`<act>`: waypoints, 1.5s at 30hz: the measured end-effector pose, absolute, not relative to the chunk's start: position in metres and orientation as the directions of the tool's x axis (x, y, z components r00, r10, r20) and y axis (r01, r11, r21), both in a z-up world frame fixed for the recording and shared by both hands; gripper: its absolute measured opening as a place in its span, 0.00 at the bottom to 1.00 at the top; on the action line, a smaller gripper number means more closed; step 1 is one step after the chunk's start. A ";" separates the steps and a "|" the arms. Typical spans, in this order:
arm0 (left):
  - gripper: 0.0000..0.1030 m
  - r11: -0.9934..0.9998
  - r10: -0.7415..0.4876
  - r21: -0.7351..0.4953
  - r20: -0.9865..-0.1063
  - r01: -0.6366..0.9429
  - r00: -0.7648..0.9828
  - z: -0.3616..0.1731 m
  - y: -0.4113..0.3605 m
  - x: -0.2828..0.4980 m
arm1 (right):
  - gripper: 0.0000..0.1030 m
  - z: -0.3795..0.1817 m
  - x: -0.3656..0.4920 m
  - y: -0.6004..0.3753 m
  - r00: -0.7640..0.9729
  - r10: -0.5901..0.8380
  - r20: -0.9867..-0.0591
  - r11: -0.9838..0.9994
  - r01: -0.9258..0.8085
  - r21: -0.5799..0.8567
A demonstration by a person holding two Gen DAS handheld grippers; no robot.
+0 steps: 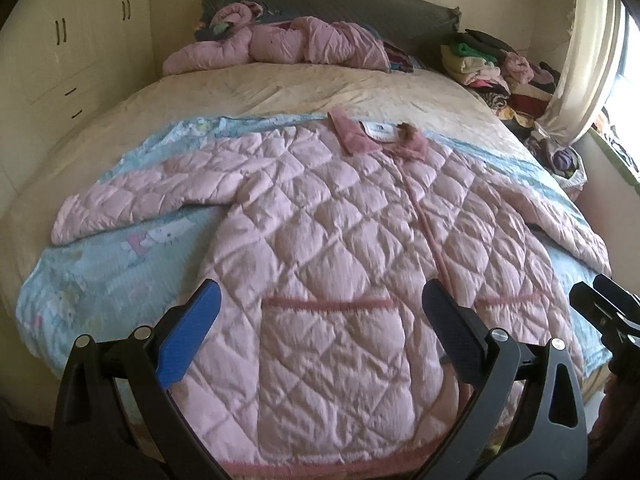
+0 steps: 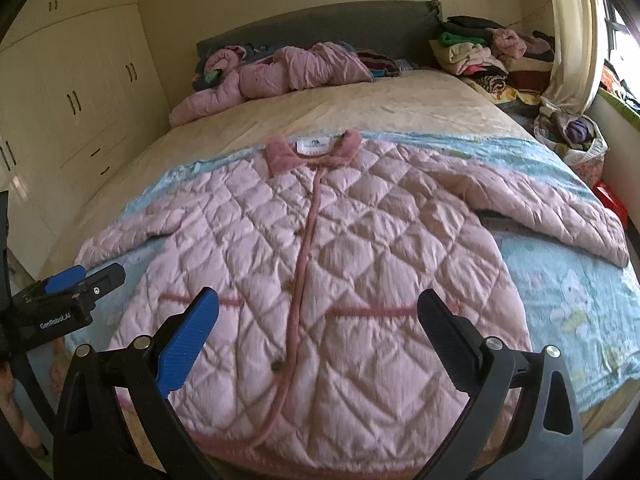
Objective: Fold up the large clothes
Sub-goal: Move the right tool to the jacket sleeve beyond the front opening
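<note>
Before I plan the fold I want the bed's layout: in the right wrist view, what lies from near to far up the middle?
right gripper → pink quilted coat, spread flat → bare beige sheet → crumpled pink garment → grey headboard.

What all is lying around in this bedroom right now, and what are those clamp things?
quilted jacket: one, pink, spread flat on the blue blanket, front up
blanket: one, light blue with cartoon prints, across the near bed
crumpled garment: one, pink, by the headboard
headboard: one, grey, far end
clothes pile: one, mixed colours, far right
wardrobe: one, cream, left wall
curtain: one, cream, by the window
left gripper: open, over the hem
right gripper: open, over the hem
</note>
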State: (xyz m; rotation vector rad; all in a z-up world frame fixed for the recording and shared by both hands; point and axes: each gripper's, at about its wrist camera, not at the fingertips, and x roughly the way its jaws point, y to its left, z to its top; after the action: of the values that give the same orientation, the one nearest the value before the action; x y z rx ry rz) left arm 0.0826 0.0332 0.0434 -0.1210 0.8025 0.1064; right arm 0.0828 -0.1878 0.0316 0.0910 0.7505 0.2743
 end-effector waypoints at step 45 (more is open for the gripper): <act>0.92 0.979 0.066 -0.079 -0.754 -0.189 0.654 0.023 0.003 0.317 | 0.96 0.047 0.306 -0.287 0.768 0.098 -0.633 0.965 0.081 0.248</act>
State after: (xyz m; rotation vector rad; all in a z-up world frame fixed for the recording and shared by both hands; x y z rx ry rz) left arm 0.3173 0.0029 0.0230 -0.1557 0.8467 0.1452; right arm 0.3056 -0.2869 0.0468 0.2691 0.6974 0.0097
